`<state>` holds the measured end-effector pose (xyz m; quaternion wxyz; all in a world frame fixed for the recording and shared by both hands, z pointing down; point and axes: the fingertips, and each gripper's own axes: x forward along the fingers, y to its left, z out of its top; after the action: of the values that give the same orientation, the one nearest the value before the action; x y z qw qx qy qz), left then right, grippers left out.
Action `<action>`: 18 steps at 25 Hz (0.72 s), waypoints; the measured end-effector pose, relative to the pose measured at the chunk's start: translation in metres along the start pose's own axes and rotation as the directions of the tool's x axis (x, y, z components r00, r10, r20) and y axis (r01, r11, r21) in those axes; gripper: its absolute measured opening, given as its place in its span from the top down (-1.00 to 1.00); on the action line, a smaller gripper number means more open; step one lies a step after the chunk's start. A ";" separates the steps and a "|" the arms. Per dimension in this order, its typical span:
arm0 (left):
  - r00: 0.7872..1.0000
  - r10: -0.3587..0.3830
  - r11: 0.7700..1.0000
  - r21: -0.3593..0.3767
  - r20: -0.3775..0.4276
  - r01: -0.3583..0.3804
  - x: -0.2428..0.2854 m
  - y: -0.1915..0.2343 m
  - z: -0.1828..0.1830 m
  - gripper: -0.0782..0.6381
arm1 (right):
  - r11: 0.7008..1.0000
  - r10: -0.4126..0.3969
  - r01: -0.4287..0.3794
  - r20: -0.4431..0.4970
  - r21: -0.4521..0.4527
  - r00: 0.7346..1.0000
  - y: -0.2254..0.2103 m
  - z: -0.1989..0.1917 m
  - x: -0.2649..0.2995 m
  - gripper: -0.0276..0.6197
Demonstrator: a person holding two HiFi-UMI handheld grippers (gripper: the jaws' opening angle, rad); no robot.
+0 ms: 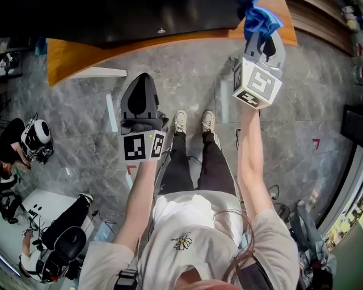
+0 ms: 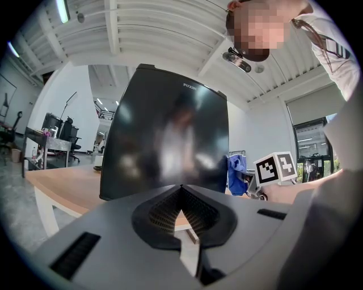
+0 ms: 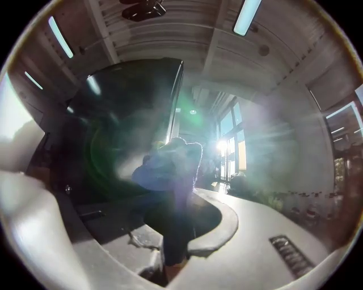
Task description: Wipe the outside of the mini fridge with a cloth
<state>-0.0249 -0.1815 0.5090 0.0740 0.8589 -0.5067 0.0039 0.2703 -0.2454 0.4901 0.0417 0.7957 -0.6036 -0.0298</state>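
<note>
The right claw [image 1: 262,34] is clamped on a bunched blue cloth [image 1: 260,17] at the upper right of the head view, just beside the right end of the black mini fridge [image 1: 113,17], which stands on the wooden desk [image 1: 68,56]. In the right gripper view the fridge's dark side fills the left of the frame, so the wipe is judged to lie leftward of the cloth. Contact cannot be confirmed. The left claw [image 1: 142,79], pressed together and empty, is held at centre-left, short of the fridge's front.
</note>
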 end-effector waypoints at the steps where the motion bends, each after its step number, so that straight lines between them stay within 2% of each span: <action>1: 1.000 0.000 1.000 -0.001 0.000 0.000 -0.001 0.000 0.000 0.77 | 1.000 -0.001 0.001 0.003 0.000 1.000 -0.001 0.001 -0.003 0.70; 10: 1.000 0.006 1.000 -0.005 0.030 -0.005 -0.012 0.000 0.012 0.77 | 0.999 0.041 -0.042 0.030 0.024 0.999 0.029 0.024 -0.057 0.71; 13: 0.999 0.010 1.000 -0.003 0.037 -0.010 -0.014 0.003 0.012 0.77 | 0.994 0.099 -0.102 0.061 0.040 0.993 0.053 0.027 -0.067 0.71; 18: 0.999 0.024 1.000 0.005 0.044 -0.024 -0.020 0.018 0.011 0.77 | 0.972 0.191 -0.198 0.064 0.123 0.979 0.110 0.030 -0.076 0.71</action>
<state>-0.0509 -0.1739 0.4984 0.0604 0.8530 -0.5183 -0.0126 0.1415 -0.2025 0.4711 -0.0226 0.7326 -0.6802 -0.0073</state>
